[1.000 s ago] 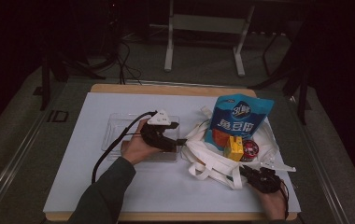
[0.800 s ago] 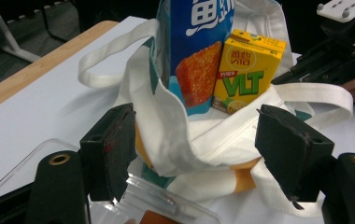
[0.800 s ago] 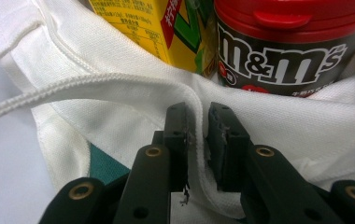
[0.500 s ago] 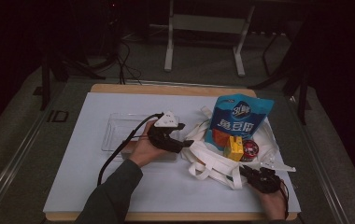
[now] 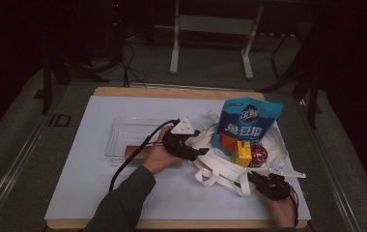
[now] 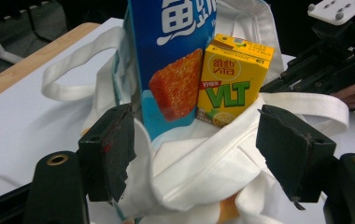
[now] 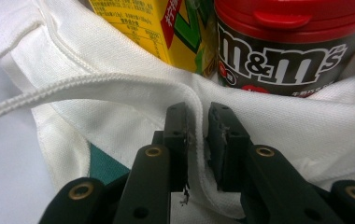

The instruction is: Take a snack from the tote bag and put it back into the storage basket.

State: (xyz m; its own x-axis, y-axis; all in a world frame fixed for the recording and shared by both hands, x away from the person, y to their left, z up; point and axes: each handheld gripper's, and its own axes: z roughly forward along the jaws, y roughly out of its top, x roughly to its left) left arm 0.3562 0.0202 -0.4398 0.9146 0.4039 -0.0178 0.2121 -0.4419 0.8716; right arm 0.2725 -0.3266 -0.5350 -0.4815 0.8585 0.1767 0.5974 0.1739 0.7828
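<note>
Bag [image 5: 222, 166] lies at 4 o'clock of bench [image 5: 75, 193] centre, mouth up toward 12, w/ snack pack [image 5: 249, 125], juice box [image 5: 242, 154] and candy jar [image 5: 259, 153] poking out. Right gripper [image 7: 196, 140] has jaws clamped on bag's rim seam, prob. to pin the mouth so it won't slide. Left gripper [image 6: 196, 154] comes in from 9, jaws wide apart, straddling the opposite rim fold w/o pressing it; likely set to pinch that edge and spread the opening. Clear tray [image 5: 123, 137] w/ a brown bar [image 5: 140, 150] sits at 9 of bag, near left hand [image 5: 160, 157]. Free room: bench front at 6–7. Straps [image 5: 273, 169] trail toward 3, close to bench edge.
</note>
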